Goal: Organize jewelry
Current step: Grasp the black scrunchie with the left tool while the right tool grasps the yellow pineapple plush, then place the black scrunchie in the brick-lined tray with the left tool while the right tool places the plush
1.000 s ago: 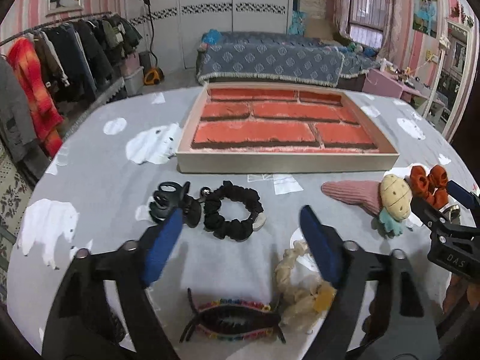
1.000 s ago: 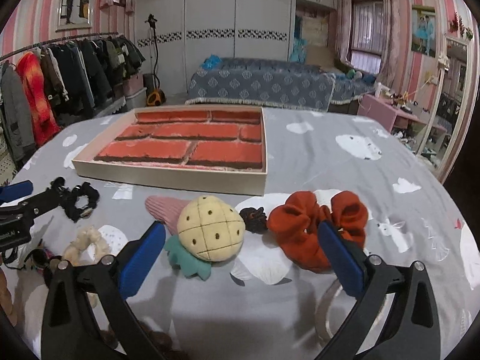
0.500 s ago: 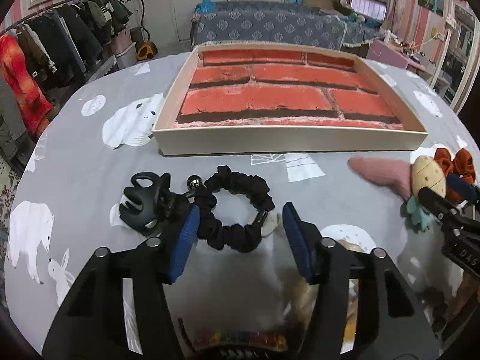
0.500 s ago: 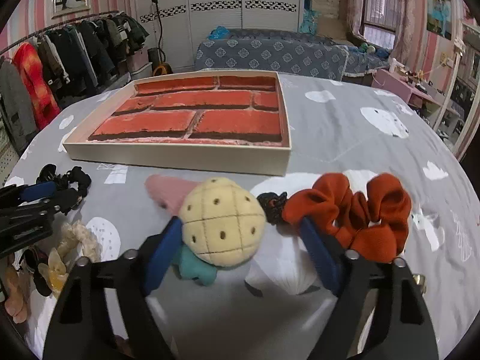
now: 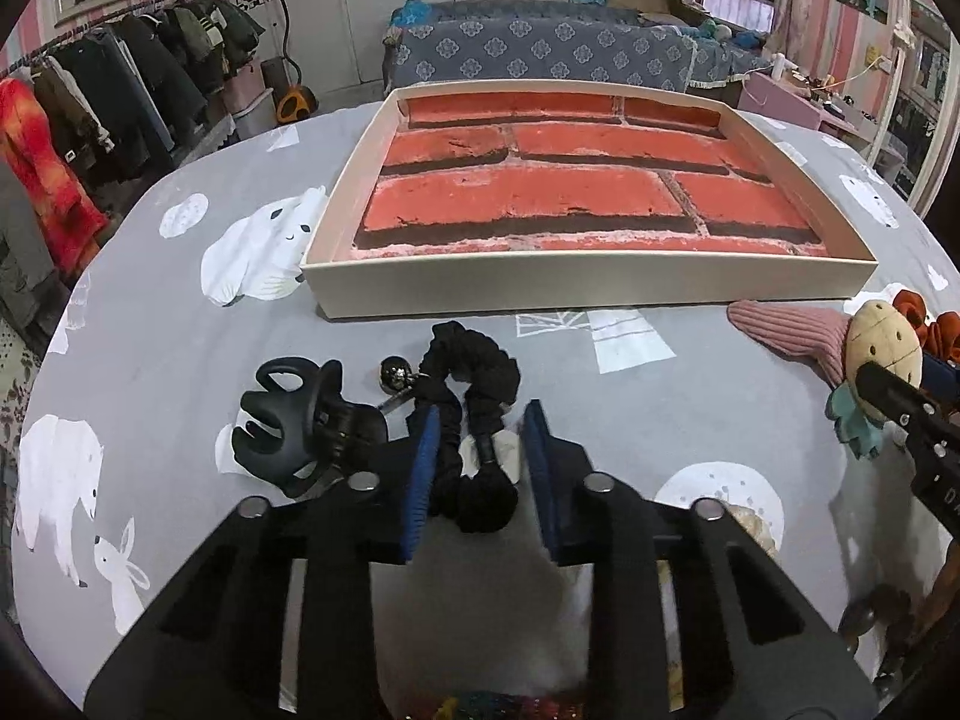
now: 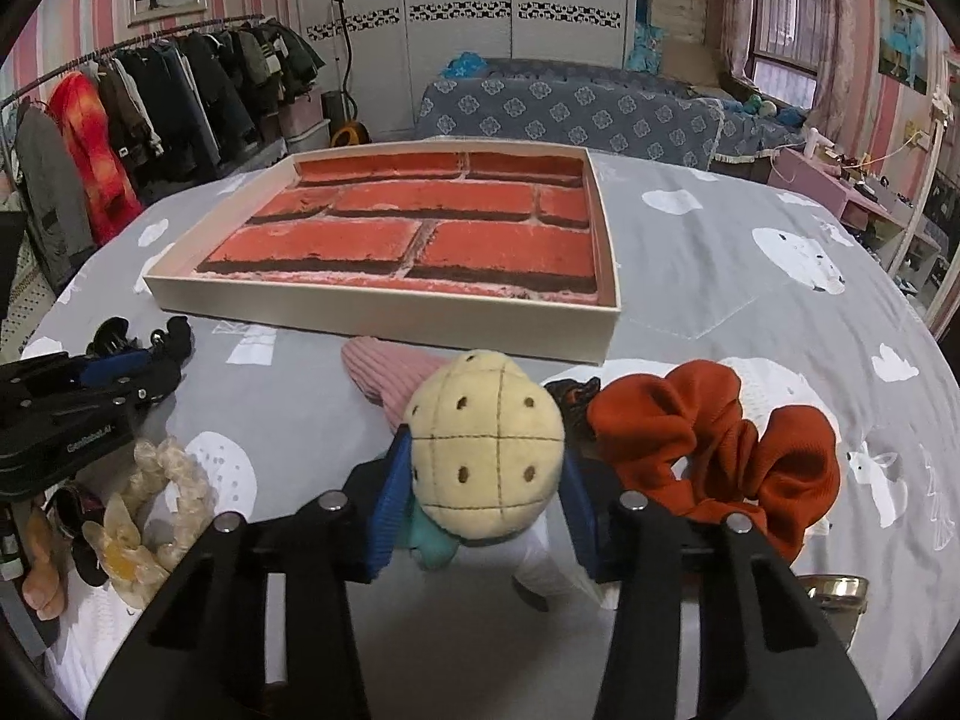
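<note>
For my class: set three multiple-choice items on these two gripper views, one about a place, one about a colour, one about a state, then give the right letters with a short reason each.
1. Where does the black claw clip lie?
A. inside the tray
B. on the tablecloth, left of the black scrunchie
C. on the bed

2. What colour is the scrunchie beside the plush pineapple clip?
A. rust orange
B. green
C. white

3. What is in the brick-patterned tray?
A. three hair ties
B. one claw clip
C. nothing

Answers:
1 B: the clip rests on the grey tablecloth next to the black scrunchie, in front of the tray.
2 A: the orange scrunchie lies to the right of the pineapple clip.
3 C: only the brick print shows inside the tray's walls.
</note>
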The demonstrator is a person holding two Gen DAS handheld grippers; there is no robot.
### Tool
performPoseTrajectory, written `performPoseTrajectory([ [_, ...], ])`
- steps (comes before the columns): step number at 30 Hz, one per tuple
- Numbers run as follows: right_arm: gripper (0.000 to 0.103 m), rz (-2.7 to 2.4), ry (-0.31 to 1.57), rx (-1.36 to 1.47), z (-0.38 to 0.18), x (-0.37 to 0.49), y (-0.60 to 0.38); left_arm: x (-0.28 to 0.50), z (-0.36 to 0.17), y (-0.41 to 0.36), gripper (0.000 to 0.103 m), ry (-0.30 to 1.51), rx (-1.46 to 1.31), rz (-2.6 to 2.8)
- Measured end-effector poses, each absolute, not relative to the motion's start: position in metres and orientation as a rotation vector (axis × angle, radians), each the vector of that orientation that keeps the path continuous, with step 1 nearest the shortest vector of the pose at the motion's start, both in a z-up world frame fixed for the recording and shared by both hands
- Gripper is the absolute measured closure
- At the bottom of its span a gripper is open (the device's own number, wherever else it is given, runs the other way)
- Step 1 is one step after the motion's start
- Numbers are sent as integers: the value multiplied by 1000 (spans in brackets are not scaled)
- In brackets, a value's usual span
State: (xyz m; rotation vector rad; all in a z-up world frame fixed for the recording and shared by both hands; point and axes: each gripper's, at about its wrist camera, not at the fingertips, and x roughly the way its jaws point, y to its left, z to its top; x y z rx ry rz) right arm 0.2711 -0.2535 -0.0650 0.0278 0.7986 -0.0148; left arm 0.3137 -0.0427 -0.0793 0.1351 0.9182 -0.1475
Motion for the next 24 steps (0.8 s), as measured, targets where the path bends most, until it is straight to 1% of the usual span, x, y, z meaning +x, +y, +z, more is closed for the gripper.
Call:
performPoseTrajectory([
  [2, 58, -11, 793, 27, -64, 271, -254, 313, -78, -43, 88, 914, 134, -159],
  [12, 58, 5, 755, 40, -54, 266, -259, 306, -72, -45, 88, 877, 150, -164],
  [13, 58, 7, 749, 44, -53, 265, -260, 305, -70, -44, 102, 871, 147, -166],
  [14, 58, 8, 746, 47, -52, 264, -261, 304, -68, -44, 101, 870, 144, -170],
  [24, 59, 27, 689, 90, -34, 263, -271, 306, -44, -40, 101, 830, 98, -196],
])
